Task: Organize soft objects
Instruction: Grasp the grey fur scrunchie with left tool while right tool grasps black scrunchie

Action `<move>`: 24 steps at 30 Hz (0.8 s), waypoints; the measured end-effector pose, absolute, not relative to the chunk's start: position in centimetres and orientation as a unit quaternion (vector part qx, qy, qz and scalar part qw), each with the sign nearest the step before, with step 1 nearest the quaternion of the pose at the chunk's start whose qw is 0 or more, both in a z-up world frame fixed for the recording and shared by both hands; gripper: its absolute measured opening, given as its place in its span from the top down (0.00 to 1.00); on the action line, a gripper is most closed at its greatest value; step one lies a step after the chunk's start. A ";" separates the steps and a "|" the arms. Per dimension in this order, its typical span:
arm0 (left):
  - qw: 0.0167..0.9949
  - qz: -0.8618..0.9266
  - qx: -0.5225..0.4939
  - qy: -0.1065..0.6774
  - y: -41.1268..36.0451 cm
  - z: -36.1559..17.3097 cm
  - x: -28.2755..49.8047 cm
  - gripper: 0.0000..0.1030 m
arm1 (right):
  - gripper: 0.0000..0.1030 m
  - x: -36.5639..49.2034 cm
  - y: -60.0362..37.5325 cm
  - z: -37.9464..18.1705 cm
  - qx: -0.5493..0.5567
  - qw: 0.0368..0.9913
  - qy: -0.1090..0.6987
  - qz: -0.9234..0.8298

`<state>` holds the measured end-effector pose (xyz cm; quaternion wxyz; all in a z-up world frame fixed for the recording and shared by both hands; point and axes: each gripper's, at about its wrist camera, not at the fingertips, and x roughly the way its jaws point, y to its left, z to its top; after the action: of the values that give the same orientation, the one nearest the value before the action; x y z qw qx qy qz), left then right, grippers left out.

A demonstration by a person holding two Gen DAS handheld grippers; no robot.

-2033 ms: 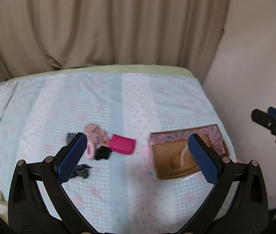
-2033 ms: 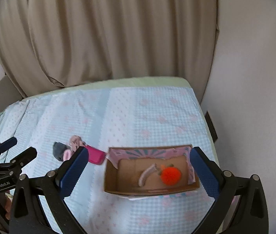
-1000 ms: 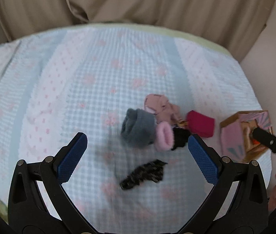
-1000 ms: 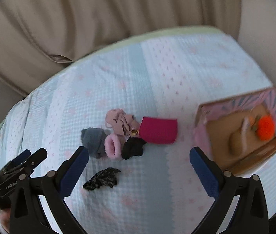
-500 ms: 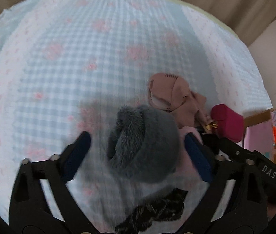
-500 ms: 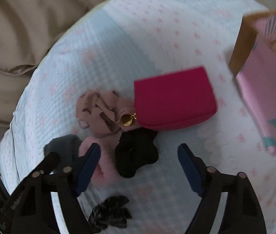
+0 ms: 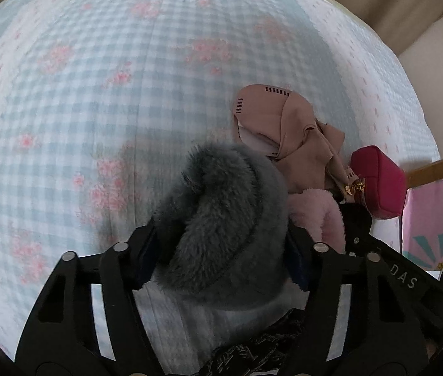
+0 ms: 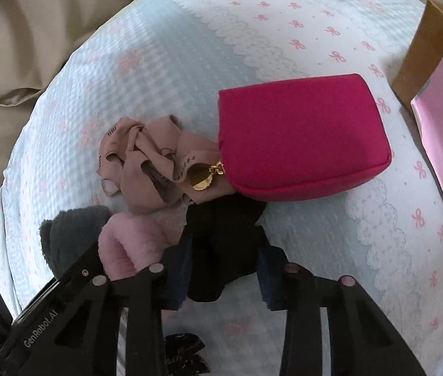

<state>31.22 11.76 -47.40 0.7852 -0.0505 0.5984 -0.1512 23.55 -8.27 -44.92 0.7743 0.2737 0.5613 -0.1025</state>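
**Inspector:** On the left side first. What do you have, and what changed?

**Operator:** On the left, my left gripper (image 7: 221, 244) has dropped from a high view of the whole bedspread (image 7: 96, 94) onto the pile. Half a second ago its fingers stood wide either side of the grey furry piece (image 7: 221, 219); now they are pressed into its flanks and grasping it. It lies on the bed, not lifted that I can see.

**Inspector:** Neighbours?

**Operator:** The pink fluffy piece (image 7: 315, 216) touches it on the right. The beige cloth (image 7: 287, 144) lies just beyond both. A dark patterned scrap (image 7: 252, 354) sits near my camera.

**Inspector:** Centre and right?

**Operator:** My right gripper (image 8: 224, 263) has likewise come down and narrowed. Its fingers are clenched around the black soft piece (image 8: 221, 244), which rests on the bed just below the magenta pouch (image 8: 303, 138). The pouch's gold zip pull (image 8: 202, 178) lies on the beige cloth.

**Inspector:** The container?

**Operator:** The cardboard box (image 8: 422, 50) is at the far right edge, apart from the pile. Its inside is out of view.

**Inspector:** Assessment?

**Operator:** I judge both arms have passed from approach to grasp, so the carry to the box comes next. Risk: the pink piece may drag along with the grey one, and both grippers are crowded together.
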 end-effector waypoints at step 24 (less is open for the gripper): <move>0.824 -0.112 -0.056 0.553 14.3 -37.6 27.5 0.55 | 0.76 20.2 -8.1 -36.6 0.256 0.808 0.528 -0.050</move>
<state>27.53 14.33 -37.60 0.8235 -0.0562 0.5532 -0.1122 20.22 -8.09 -36.61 0.8084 0.2562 0.5276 -0.0499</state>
